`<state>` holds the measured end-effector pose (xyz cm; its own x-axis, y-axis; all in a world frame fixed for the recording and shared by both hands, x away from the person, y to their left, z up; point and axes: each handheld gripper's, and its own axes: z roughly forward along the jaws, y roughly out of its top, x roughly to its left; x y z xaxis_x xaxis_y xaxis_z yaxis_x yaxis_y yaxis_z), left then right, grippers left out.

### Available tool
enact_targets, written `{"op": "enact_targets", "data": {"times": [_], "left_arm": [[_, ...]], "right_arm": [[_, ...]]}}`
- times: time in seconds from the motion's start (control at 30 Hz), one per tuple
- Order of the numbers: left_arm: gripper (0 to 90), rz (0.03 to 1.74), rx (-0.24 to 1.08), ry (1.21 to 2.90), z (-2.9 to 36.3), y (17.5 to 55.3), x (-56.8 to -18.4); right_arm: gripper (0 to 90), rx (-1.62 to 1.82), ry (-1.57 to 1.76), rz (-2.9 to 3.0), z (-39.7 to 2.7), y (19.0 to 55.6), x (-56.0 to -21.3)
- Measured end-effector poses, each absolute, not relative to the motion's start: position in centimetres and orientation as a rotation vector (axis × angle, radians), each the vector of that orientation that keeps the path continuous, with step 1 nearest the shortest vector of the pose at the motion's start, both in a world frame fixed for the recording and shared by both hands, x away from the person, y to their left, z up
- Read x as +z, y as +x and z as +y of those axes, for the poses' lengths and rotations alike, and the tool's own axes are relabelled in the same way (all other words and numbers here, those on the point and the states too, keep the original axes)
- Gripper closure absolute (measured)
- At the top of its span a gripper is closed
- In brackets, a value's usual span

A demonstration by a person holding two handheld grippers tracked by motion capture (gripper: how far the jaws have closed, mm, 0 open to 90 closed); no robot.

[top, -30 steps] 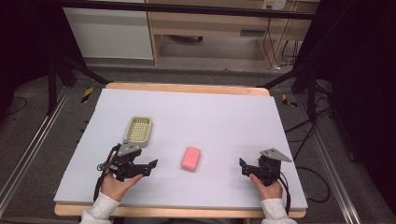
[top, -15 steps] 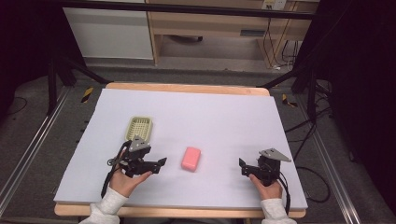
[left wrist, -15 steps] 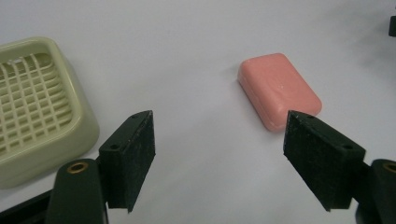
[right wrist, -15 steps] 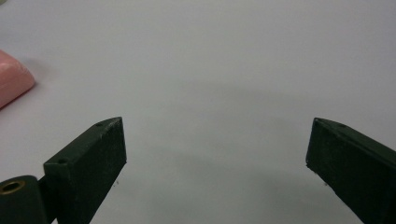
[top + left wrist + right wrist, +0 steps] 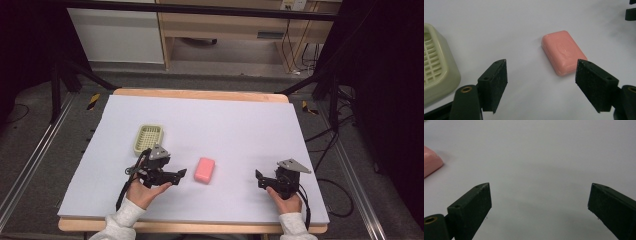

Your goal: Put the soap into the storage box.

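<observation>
Pink soap [image 5: 204,170] lies flat on the white bench [image 5: 240,125], just below centre of the high view, apart from everything else. Long axis runs roughly up-down the frame, so its narrow width faces the left gripper [image 5: 176,176], which sits just left of it, jaws pointing right at it. In the left gripper view the soap [image 5: 563,52] sits ahead of the jaws, right of centre; jaws wide apart, nothing between them. Judgement: spread set to straddle the bar across its short sides; gripper needs to go forward and slightly right before closing.

Pale green dish [image 5: 149,138], slotted base up, stands upper left of the left gripper, near it — likely destination for the soap.

Right gripper [image 5: 259,178] rests at lower right, well apart from the soap, jaws apart and empty; looks parked, out of the way.
</observation>
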<state>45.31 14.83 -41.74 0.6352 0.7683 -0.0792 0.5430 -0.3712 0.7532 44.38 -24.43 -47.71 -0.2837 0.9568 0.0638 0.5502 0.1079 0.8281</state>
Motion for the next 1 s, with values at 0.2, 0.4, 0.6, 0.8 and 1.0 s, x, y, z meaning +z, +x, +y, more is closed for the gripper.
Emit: {"op": "enact_targets", "data": {"times": [0.2, 0.4, 0.6, 0.8, 1.0], "left_arm": [[25.3, 1.007, 0.364, 2.09, 13.8, 45.5, -41.7], [25.3, 0.994, 0.356, 2.098, 12.8, 45.7, -41.6], [25.3, 0.984, 0.354, 2.107, 12.0, 46.0, -41.6], [25.4, 0.982, 0.343, 2.122, 11.2, 46.3, -41.8], [25.4, 0.981, 0.333, 2.135, 10.6, 46.6, -42.1]], "right_arm": [[5.3, 1.063, 1.463, 1.893, -24.4, 44.4, -47.7], [5.3, 1.063, 1.463, 1.895, -24.4, 44.4, -47.7], [5.3, 1.062, 1.464, 1.898, -24.3, 44.4, -47.7], [5.3, 1.063, 1.463, 1.901, -24.3, 44.4, -47.8], [5.3, 1.067, 1.467, 1.901, -24.3, 44.4, -47.8]]}}
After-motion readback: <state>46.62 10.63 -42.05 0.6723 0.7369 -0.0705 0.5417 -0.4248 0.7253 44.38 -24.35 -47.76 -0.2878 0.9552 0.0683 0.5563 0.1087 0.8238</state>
